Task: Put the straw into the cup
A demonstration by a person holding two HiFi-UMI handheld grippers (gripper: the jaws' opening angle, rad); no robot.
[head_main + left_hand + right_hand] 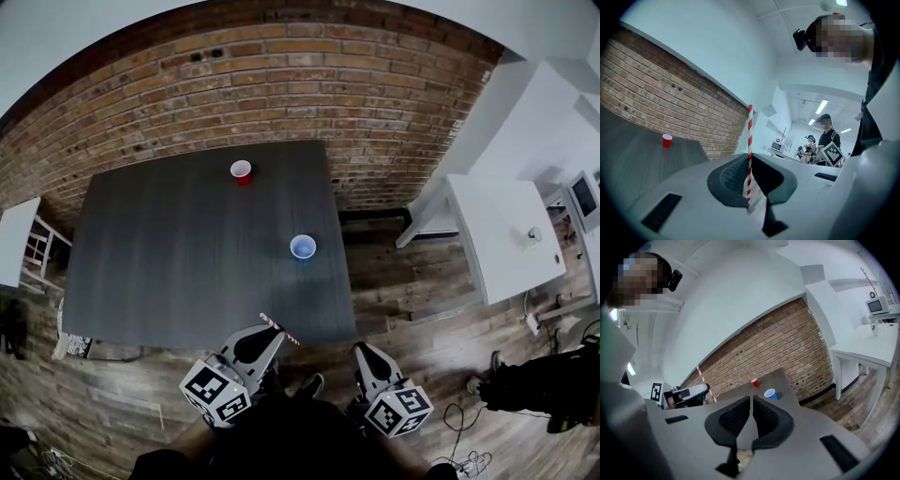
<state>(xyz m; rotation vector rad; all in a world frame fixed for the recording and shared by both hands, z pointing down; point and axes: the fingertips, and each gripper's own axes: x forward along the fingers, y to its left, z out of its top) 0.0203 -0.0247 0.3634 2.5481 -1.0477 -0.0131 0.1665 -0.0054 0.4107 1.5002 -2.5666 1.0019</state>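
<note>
Brick wall arching across the top of the head view. Below it, a dark grey surface filling the middle of the frame, with wood floor around it. At the right of the frame, a white table, apart from the surface.

At the bottom centre, 2 grippers side by side at the near edge of the surface. Left gripper with fingers clenched on the straw. Right gripper with fingers pressed together on nothing.

On the surface, 2 cups standing upright, mouths open. Blue cup right of centre, red cup near the far edge by the wall, the 2 well apart.

Red-and-white striped straw upright through the middle of the left gripper view, most of its length above the fingers. In the head view, slanting toward the lower right just above the left gripper, well short of both cups.
</note>
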